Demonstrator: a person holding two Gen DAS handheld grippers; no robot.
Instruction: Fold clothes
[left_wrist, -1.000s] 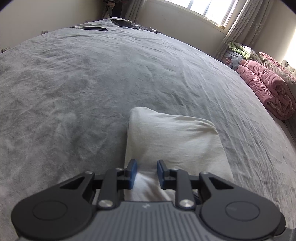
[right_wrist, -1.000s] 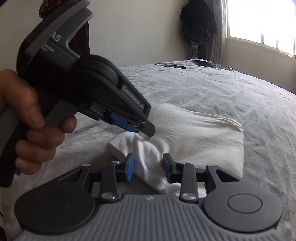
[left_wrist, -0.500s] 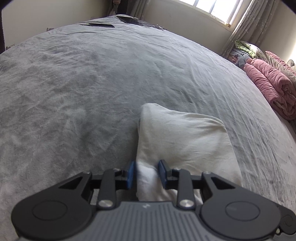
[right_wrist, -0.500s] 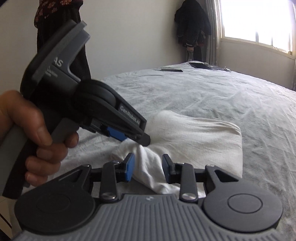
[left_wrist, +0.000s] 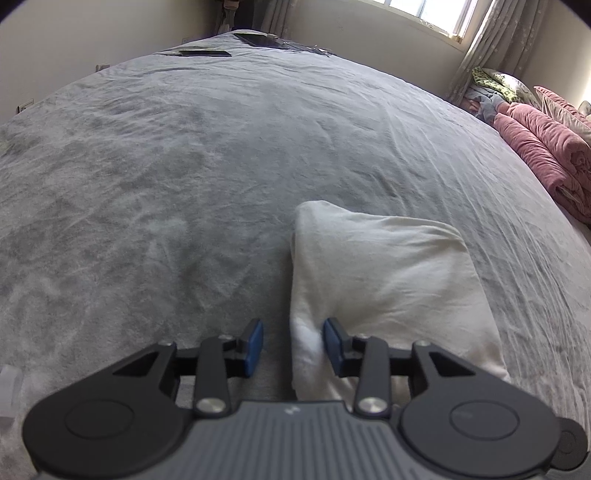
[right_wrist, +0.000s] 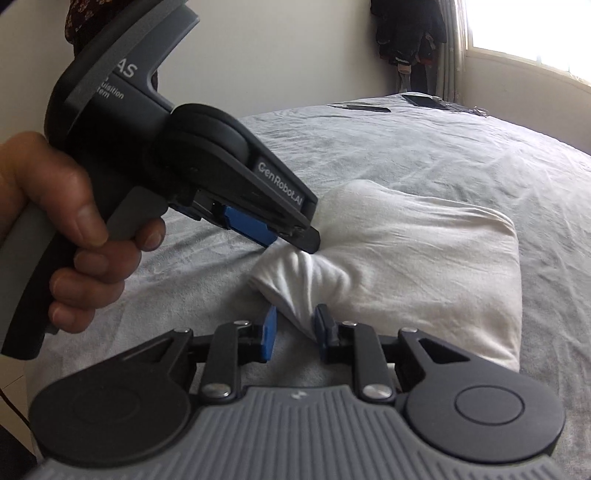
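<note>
Since a second ago the left gripper (left_wrist: 291, 345) is opening, its pads now clear of the folded white cloth (left_wrist: 384, 273) lying on the grey bed (left_wrist: 184, 166). The right gripper (right_wrist: 293, 332) is closing around the near corner (not yet pinched), probably to take over.

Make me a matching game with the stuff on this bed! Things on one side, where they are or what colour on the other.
Things:
1. folded white cloth
2. rolled pink blanket
3. flat black rectangular object
4. wrinkled grey bed cover

Matches:
A. at the far end of the bed, below the window
B. spread under everything
C. at the bed's right edge in the left wrist view
D. right in front of both grippers

Pairs: 1-D, 2-C, 3-A, 4-B
</note>
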